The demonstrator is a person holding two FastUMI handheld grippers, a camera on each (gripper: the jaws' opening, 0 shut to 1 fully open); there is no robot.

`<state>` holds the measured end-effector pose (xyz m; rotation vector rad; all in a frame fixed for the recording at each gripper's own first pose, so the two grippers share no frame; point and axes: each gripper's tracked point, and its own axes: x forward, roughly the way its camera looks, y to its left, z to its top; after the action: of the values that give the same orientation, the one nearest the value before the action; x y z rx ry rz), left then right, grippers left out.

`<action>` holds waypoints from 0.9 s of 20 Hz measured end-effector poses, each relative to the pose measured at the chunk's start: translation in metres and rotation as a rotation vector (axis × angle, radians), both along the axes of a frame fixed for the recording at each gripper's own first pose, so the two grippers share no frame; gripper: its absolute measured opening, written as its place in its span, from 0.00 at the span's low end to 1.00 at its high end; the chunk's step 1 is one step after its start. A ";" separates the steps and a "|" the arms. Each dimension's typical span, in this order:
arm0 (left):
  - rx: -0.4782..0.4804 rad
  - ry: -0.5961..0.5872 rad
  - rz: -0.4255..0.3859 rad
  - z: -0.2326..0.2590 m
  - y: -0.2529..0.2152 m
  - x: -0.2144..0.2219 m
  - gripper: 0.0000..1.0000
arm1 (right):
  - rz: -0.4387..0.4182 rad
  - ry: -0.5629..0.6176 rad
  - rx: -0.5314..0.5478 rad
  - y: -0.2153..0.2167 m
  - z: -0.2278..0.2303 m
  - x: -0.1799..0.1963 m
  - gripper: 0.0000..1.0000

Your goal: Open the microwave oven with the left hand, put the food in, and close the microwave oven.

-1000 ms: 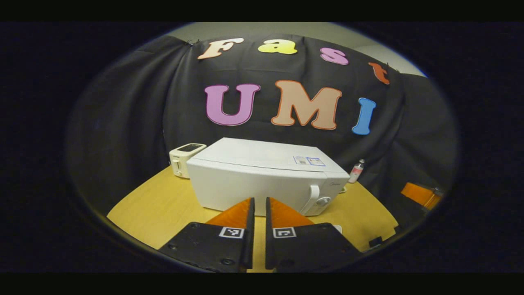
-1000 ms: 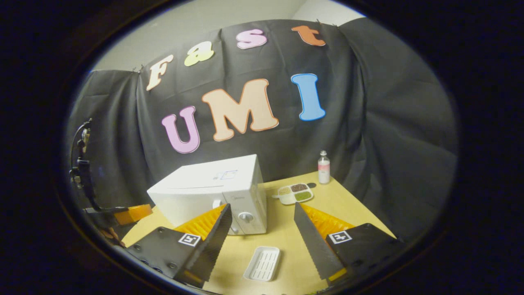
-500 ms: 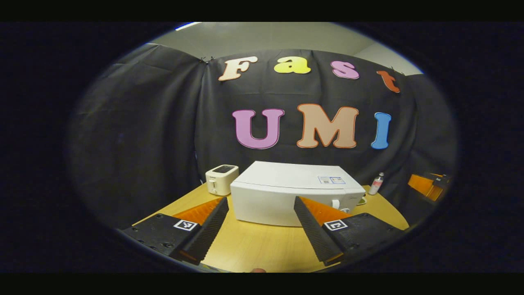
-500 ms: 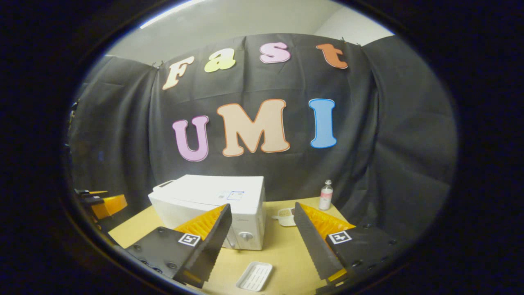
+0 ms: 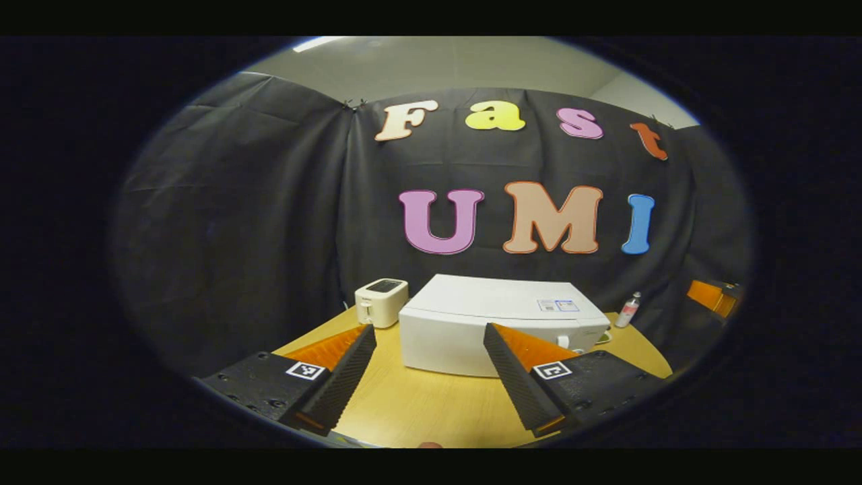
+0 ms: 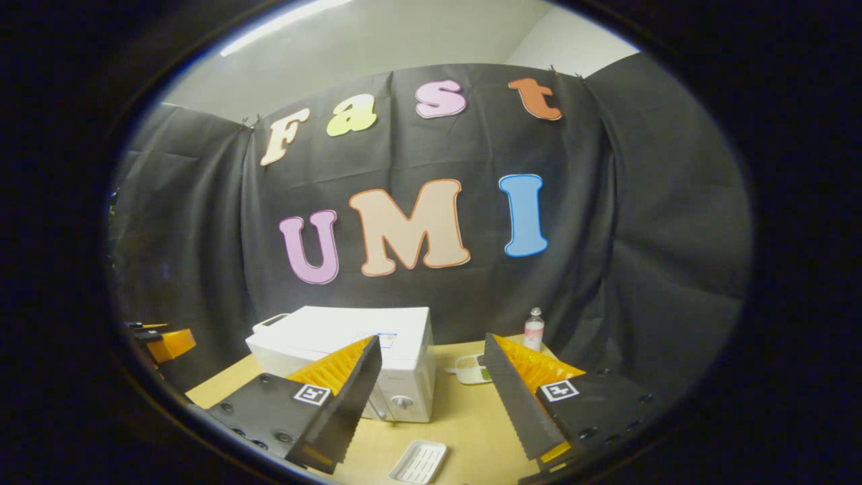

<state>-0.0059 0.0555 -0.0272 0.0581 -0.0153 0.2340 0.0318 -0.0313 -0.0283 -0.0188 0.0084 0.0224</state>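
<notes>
Since half a second ago both cameras have pulled back a little and tipped up: more ceiling shows, and the microwave oven (image 5: pixel 502 323) sits smaller and lower in the left gripper view. Left claw (image 5: pixel 425 377) went from fingers together a second ago to fingers wide apart, and stands that way now, holding nothing.

Left gripper view: microwave oven stands on the bench (image 5: pixel 431 411), door closed, ahead of the left claw and well apart from it. Its body fills the gap between the two fingers and runs behind the right-hand finger, which hides the handle end. Toaster (image 5: pixel 381 302) stands just beside the oven's left end. Small bottle (image 5: pixel 628 309) stands past the oven's right end, near the black cloth.

Right gripper view: right claw (image 6: pixel 431 397) also has its fingers wide apart, empty. Oven (image 6: pixel 350 350) lies ahead and left of the gap, its control end with a knob (image 6: pixel 402 402) facing the camera. White tray (image 6: pixel 419 462) lies on the bench below the gap, near the fingertips, not touching them. Divided food plate (image 6: pixel 471 368) lies on the bench beyond, between oven and bottle (image 6: pixel 534 329), partly behind the right-hand finger. Left claw's body (image 6: pixel 165 342) shows at the far left edge.
</notes>
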 end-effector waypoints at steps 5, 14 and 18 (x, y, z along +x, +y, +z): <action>-0.042 0.018 -0.024 -0.011 0.001 0.003 0.96 | -0.010 0.015 -0.016 0.004 -0.006 -0.005 0.96; -0.008 0.077 -0.156 -0.019 0.023 0.004 0.96 | -0.094 0.033 -0.021 0.049 -0.017 -0.029 0.92; 0.002 0.102 -0.213 -0.023 0.045 -0.005 0.96 | -0.131 0.026 -0.004 0.082 -0.021 -0.049 0.92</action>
<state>-0.0112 0.1004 -0.0503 0.0696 0.0799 0.0174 -0.0172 0.0505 -0.0496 -0.0219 0.0355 -0.1087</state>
